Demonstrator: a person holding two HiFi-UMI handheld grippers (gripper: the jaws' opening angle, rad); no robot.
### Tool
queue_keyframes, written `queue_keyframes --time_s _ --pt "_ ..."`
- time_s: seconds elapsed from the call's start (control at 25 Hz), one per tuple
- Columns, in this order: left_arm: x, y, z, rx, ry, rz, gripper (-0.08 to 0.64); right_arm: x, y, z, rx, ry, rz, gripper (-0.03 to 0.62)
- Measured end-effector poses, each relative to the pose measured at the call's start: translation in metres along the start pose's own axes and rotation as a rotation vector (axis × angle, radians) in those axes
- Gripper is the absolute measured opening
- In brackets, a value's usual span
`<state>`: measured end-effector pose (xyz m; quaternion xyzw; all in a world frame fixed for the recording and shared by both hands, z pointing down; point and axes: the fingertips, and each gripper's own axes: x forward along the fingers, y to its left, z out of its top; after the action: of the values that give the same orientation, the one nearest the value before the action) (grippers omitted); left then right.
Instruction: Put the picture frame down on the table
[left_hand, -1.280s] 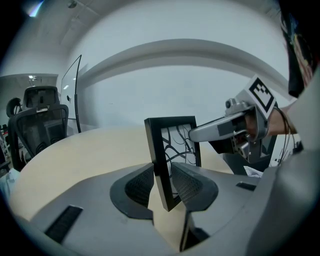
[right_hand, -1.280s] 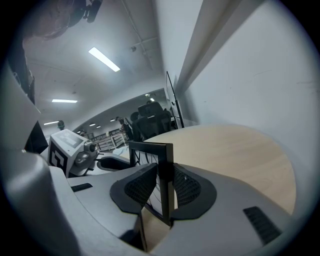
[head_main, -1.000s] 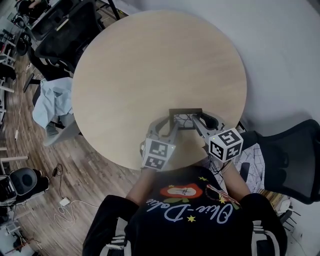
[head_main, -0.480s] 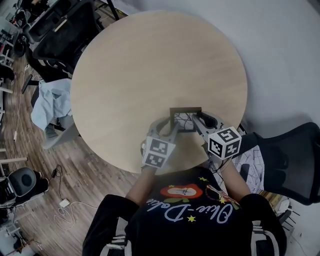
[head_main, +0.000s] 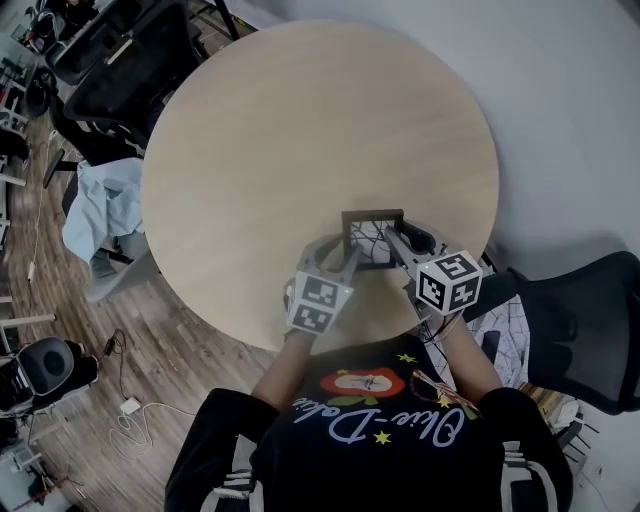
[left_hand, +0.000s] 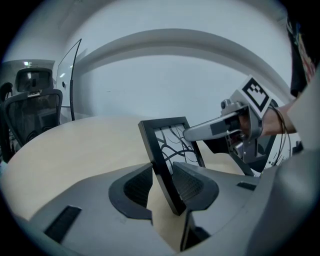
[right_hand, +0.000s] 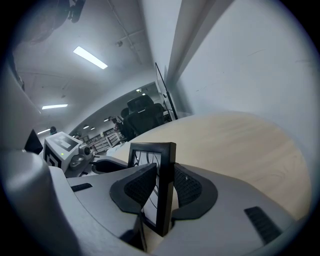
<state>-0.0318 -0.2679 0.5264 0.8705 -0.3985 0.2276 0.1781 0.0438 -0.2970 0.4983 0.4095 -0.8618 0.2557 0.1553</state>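
Note:
A small black picture frame (head_main: 372, 236) with a black-and-white line print stands upright over the near part of the round wooden table (head_main: 300, 130). Both grippers hold it. My left gripper (head_main: 343, 258) is shut on its left side, and in the left gripper view the pads of that gripper (left_hand: 162, 174) press the dark frame (left_hand: 169, 145) from both sides. My right gripper (head_main: 397, 240) is shut on its right side. In the right gripper view the frame (right_hand: 165, 152) is edge-on between the pads of that gripper (right_hand: 163, 184). Whether the frame's bottom touches the table is hidden.
Black office chairs (head_main: 130, 55) stand beyond the table's far left, with a light blue cloth (head_main: 100, 200) draped by them. Another black chair (head_main: 585, 320) is at the right beside me. Cables (head_main: 135, 410) lie on the wooden floor at the left.
Both grippers have carried the frame a little farther over the table, away from me. Their hold on it has not changed.

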Motion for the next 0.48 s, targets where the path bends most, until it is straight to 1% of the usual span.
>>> queue_keyframes --time_s 0.48 --pt "0.013 0.011 -0.004 -0.010 0.028 0.004 0.130 0.018 -0.015 -0.004 0.002 0.029 -0.033 0.094"
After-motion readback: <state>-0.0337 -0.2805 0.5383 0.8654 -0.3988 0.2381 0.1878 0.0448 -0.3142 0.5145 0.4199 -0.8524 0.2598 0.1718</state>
